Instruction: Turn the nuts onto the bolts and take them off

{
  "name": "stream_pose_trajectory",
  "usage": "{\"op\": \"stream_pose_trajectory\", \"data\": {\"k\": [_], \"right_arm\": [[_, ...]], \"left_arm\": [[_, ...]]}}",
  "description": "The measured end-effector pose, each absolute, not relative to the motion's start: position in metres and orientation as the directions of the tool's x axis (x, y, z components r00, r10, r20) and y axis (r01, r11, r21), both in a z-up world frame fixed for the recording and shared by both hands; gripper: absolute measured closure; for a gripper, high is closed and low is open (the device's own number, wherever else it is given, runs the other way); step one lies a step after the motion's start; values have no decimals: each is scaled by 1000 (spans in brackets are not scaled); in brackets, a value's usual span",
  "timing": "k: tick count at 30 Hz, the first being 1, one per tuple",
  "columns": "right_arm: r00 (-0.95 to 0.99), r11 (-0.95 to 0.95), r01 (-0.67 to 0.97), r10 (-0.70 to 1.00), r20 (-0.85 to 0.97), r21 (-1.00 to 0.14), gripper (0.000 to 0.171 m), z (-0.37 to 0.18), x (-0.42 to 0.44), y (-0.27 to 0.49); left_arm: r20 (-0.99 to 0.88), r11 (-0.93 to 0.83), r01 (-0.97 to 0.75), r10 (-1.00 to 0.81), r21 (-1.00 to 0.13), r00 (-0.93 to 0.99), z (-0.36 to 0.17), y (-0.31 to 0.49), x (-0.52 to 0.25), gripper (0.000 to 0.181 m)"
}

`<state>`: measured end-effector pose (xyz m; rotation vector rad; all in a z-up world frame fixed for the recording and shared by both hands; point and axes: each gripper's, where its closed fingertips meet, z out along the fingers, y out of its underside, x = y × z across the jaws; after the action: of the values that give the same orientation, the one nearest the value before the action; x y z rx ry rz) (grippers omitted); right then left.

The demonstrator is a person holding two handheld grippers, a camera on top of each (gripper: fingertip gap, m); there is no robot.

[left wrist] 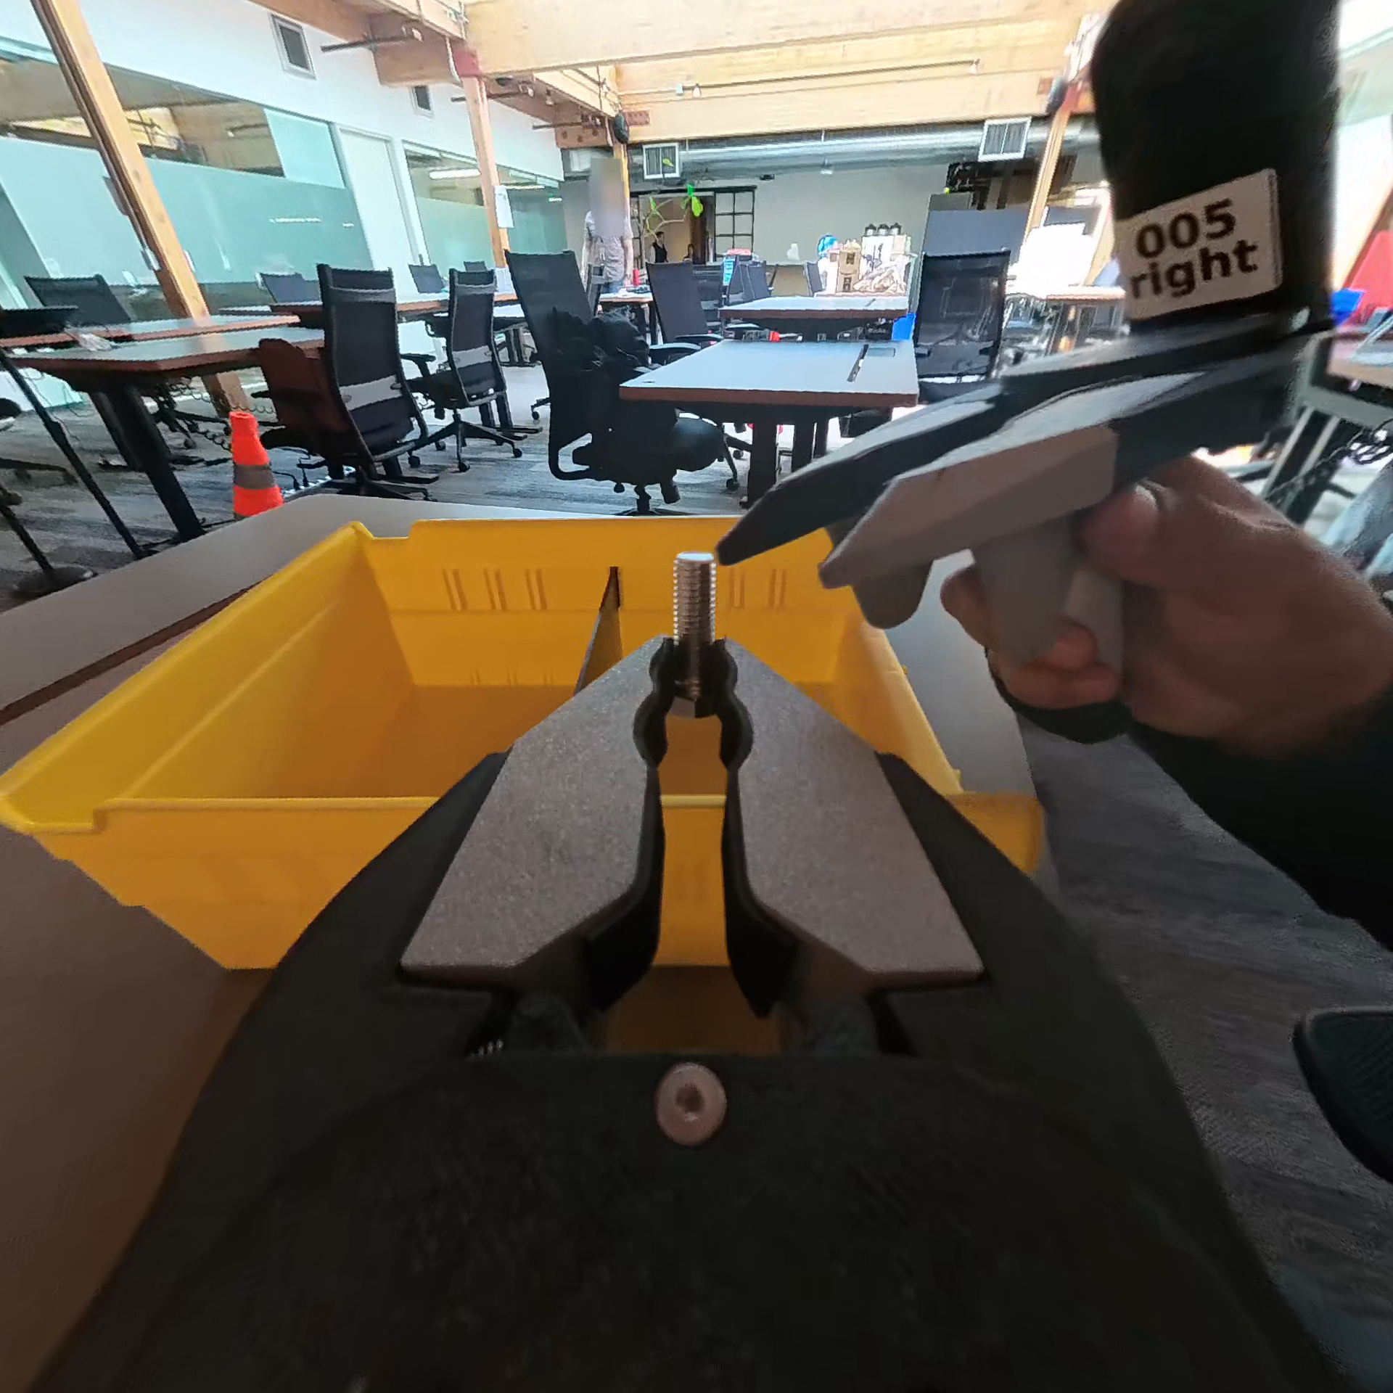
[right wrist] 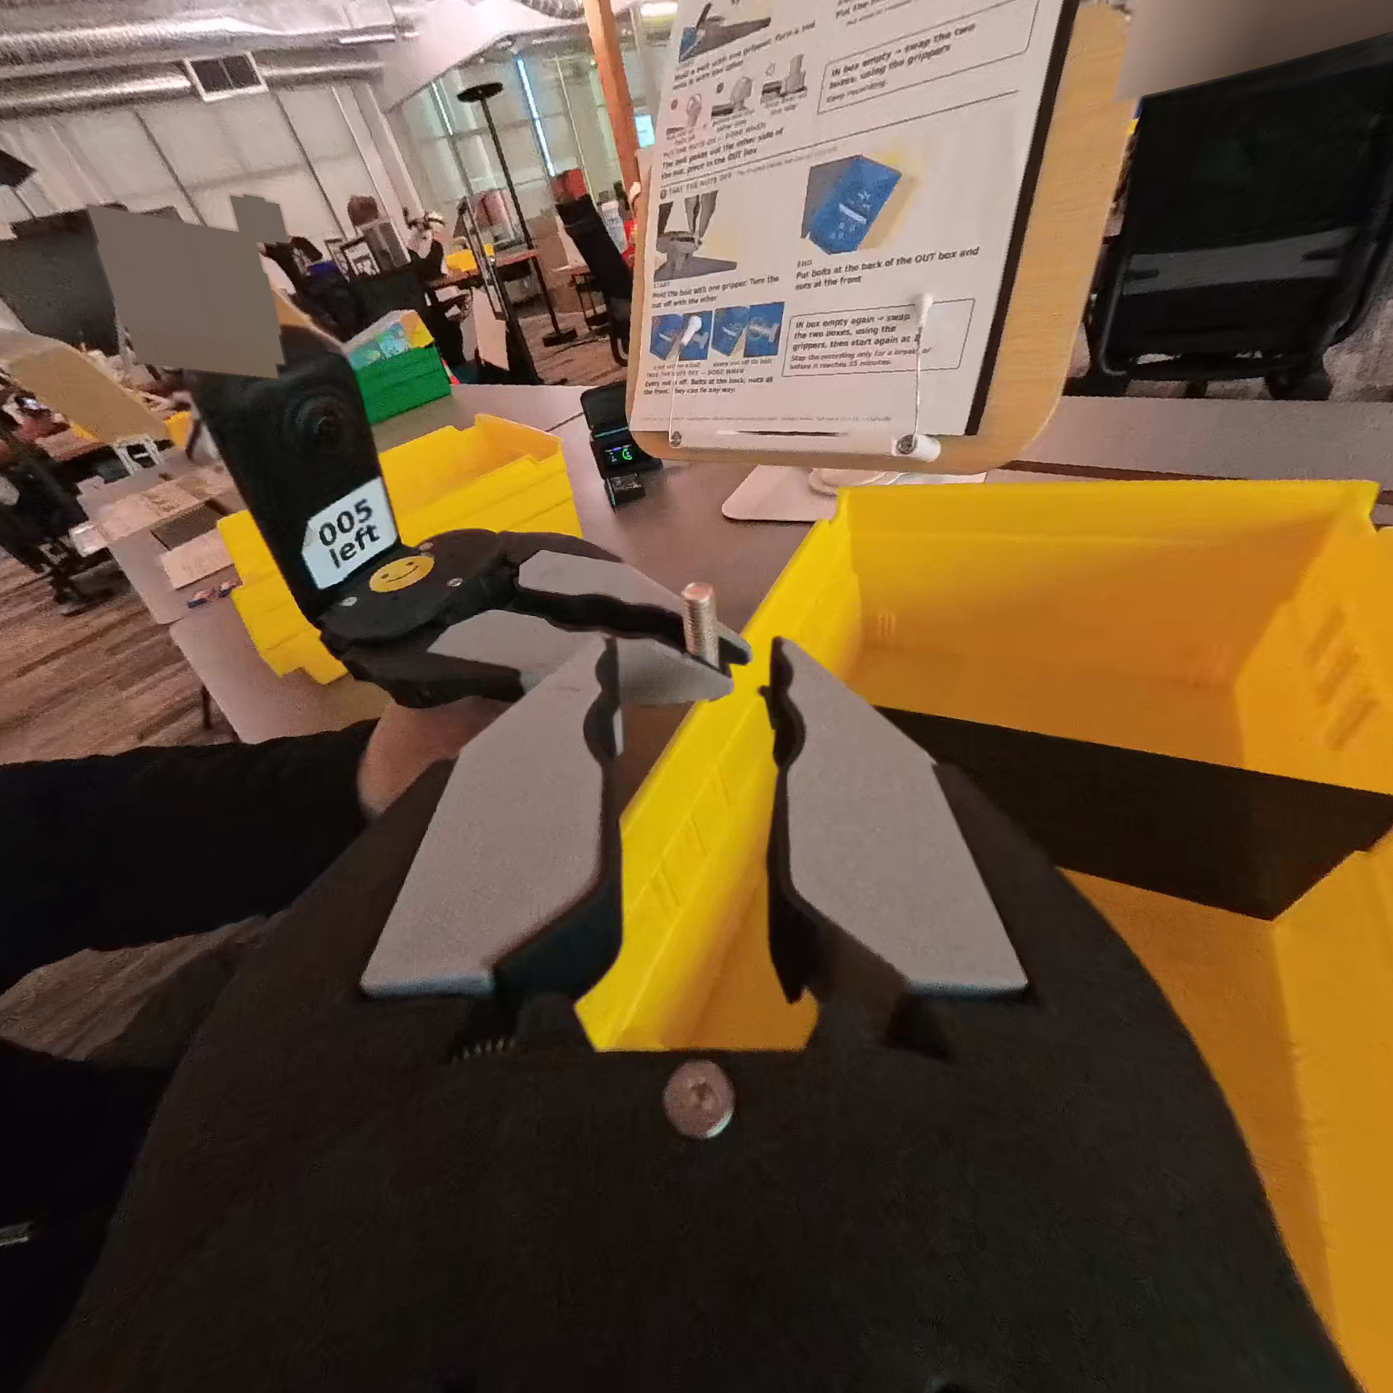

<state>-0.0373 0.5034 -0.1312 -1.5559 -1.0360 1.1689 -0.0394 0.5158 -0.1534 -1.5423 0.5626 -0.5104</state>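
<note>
Each wide-angle camera looks close along its own hand-held gripper; both views share the upright threaded steel bolt [left wrist: 694, 603] and the yellow plastic bin [left wrist: 226, 724].

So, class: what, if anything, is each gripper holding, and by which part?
The left gripper holds a bolt upright by its lower shank, near the head. The right gripper is open, holding nothing.
</note>
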Motion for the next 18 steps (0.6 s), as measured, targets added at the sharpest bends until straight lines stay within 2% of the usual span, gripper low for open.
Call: {"op": "stream_pose_trajectory", "data": {"k": [4,8,11,14,16,18], "right_arm": [[185,-244,135,958,-218,-960,138,-137,-51,500],[147,-246,178,964,-221,-953,162,-139,-65,498],[182,-241,232,962,-201,-942,164,-137,-73,513],[362,-204,343,929,-72,-917,164,-135,-79,570],[406,-233,510,914,-7,-828,165,-152,-89,605],[416,-274,686,908,55,-674,165,-185,-99,631]], "left_arm": [[-68,-2,-89,-624,-996,778,-155,512,-40,175],[-168,34,-183,-583,-982,795,-157,510,-41,175],[-98,0,-116,-537,-993,838,-151,517,-56,174],[26,-67,-8,-489,-998,872,-146,516,-80,159],[53,-106,3,-473,-994,879,-147,505,-90,153],[52,-132,-13,-474,-991,879,-148,486,-95,147]]}}
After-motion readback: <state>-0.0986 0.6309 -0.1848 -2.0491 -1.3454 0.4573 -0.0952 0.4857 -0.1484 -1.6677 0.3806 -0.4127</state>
